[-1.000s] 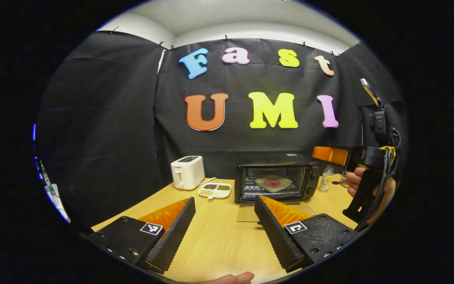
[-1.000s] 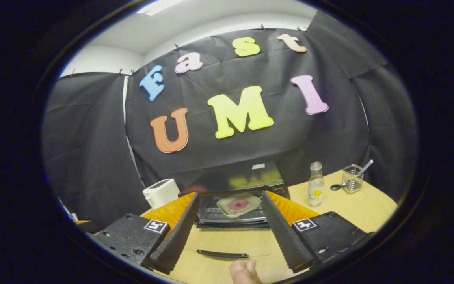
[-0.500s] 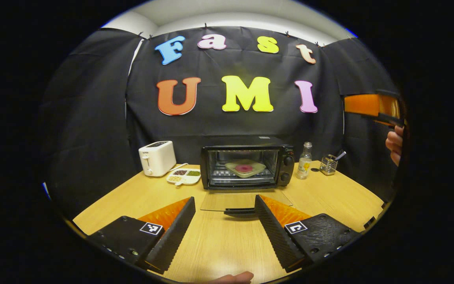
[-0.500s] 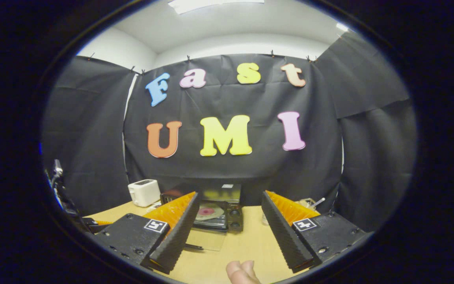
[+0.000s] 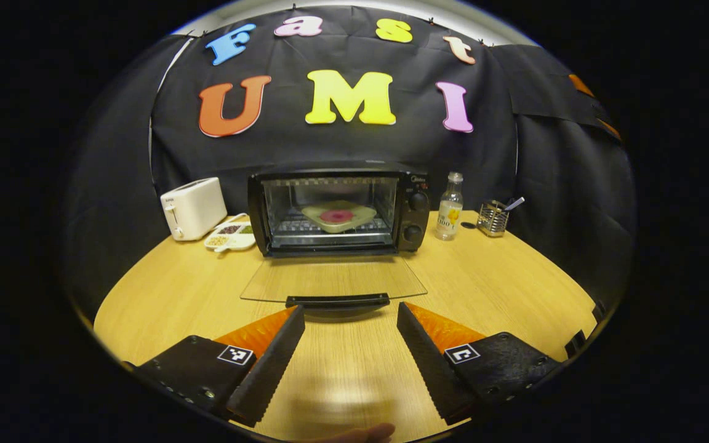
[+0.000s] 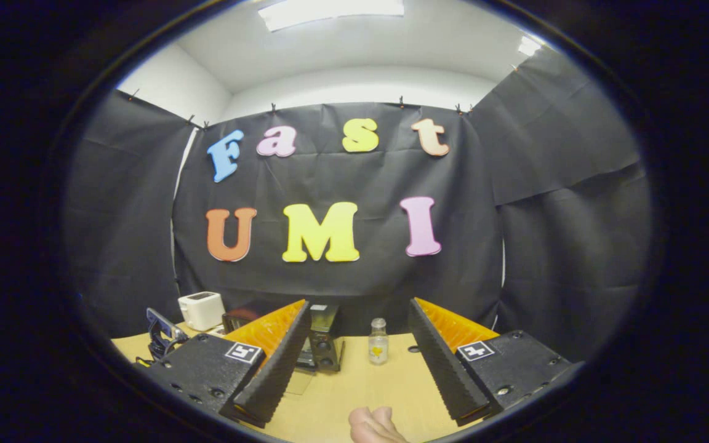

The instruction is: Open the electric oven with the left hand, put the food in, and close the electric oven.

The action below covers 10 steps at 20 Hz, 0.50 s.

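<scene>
The oven stands at the back of the table with its glass door dropped flat toward us, and the food — a pale plate with a red patch in the middle — sits on the rack inside. So the step in hand looks like the closing. The left gripper hovers low over the tabletop with its fingers spread wide and nothing between them, lined up square on the dark door handle, which lies just beyond the fingertips. To do this well, I'd say slide in under that handle's lip and lift in an arc about the hinge at the oven's foot — pushing straight forward would only shove the oven back toward the wall. Keep the lift centred so the glass doesn't twist, and ease off near the top so it doesn't slam. The right gripper is up and off to the side, fingers also open and empty, with the bottle and the oven's knob end seen between them — well apart from the door's path. The toaster and snack tray sit left of the oven.
</scene>
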Each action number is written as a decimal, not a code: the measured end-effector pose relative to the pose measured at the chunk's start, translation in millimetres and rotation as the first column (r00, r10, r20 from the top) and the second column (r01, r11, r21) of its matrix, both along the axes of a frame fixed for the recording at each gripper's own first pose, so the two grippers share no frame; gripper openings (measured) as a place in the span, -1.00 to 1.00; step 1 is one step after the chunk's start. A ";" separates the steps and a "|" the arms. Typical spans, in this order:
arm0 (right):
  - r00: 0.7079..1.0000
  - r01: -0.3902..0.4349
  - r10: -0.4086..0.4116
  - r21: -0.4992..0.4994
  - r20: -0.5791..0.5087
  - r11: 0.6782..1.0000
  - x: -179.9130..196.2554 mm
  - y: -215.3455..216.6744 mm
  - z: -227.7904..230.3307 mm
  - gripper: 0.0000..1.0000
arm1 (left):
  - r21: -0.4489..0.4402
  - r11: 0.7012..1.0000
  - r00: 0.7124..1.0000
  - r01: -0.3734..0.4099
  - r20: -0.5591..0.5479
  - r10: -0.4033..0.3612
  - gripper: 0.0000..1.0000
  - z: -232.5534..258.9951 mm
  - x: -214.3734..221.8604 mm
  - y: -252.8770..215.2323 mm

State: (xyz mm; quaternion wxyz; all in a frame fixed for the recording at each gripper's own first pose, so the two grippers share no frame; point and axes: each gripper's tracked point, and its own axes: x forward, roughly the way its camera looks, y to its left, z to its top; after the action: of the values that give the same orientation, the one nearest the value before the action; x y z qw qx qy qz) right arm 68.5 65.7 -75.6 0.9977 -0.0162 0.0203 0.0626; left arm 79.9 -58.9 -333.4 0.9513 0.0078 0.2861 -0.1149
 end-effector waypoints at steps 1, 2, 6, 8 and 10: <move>1.000 0.007 -0.007 -0.001 0.010 1.000 3.0 -6.4 4.1 0.90 | 0.002 1.000 1.000 0.004 -0.017 -0.004 0.94 -7.3 4.3 -4.4; 1.000 0.012 -0.012 -0.001 0.012 1.000 6.3 -11.1 5.7 1.00 | 0.005 1.000 0.999 0.004 -0.032 -0.004 0.94 -14.0 9.8 -7.1; 0.998 0.060 -0.060 0.006 0.006 0.998 28.2 -40.5 0.5 0.92 | 0.042 0.999 0.995 -0.003 -0.101 0.007 0.94 -43.9 24.6 -9.1; 0.998 0.070 -0.070 0.022 0.000 0.997 35.9 -49.0 -2.2 0.92 | 0.062 0.998 0.992 -0.012 -0.126 0.020 0.94 -57.9 33.7 -6.0; 0.998 0.060 -0.060 0.045 -0.012 0.997 43.0 -54.1 -7.5 1.00 | 0.077 0.997 0.990 -0.025 -0.138 0.035 0.94 -65.2 42.5 -3.3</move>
State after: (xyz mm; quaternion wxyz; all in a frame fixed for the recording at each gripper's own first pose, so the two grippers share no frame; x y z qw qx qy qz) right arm 111.5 11.6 -83.1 0.9991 0.0075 0.0248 0.0330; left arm 122.4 -62.2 -398.6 0.9296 0.0313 0.3559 -0.0900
